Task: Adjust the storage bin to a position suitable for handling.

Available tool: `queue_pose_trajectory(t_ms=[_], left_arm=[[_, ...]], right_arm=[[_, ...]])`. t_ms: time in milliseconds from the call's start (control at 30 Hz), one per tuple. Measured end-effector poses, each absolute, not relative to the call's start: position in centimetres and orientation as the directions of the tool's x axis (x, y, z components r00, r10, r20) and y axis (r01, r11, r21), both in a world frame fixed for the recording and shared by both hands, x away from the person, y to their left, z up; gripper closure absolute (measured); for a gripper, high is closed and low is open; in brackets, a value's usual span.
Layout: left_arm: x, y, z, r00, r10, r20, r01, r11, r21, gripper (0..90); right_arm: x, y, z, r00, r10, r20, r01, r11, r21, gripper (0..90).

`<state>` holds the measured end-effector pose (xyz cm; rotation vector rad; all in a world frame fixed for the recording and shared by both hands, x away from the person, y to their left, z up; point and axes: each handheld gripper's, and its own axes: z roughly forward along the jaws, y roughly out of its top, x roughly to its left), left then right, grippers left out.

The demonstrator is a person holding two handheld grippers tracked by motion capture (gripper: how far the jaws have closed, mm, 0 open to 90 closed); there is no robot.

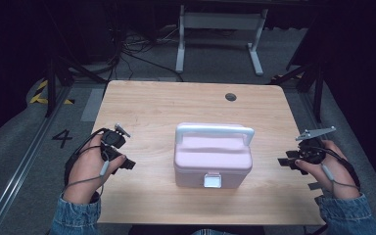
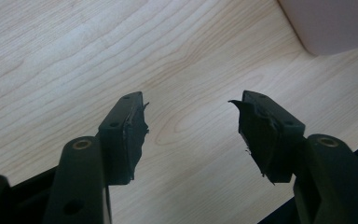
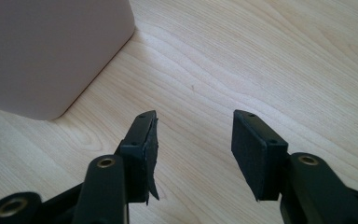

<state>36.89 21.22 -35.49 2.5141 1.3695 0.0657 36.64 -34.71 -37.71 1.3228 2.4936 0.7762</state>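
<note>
Both my hands sit low at the table edges, left gripper (image 1: 122, 161) and right gripper (image 1: 286, 161) pointing inward, jaws spread wide with nothing between them. The pale pink plastic lunchbox-style case (image 1: 212, 159) with rounded corners, white handle and front latch sits closed mid-table between them, on the light wood-grain tabletop (image 1: 176, 105); dark room, grey carpet behind

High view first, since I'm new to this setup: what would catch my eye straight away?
A pale pink box with a white carry handle and a front latch sits closed at the middle of the wooden table. The left gripper and the right gripper flank it, both open and holding nothing, apart from the box.
</note>
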Motion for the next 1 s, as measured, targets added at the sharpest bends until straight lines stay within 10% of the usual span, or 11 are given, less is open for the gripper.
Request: queue_pose_trajectory(t_ms=[433,1000], left_arm=[[37.4,20.0,-34.3,0.641,0.766,-0.046,0.732,-0.592,0.337,24.9],[37.7,17.0,-31.7,0.748,0.655,-0.104,0.593,-0.590,0.548,31.8]], right_arm=[[36.0,-35.3,-37.7,-0.568,0.819,0.085,0.707,0.433,0.560,51.8],[35.1,-35.9,-38.7,-0.550,0.832,0.075,0.715,0.422,0.557,51.8]])
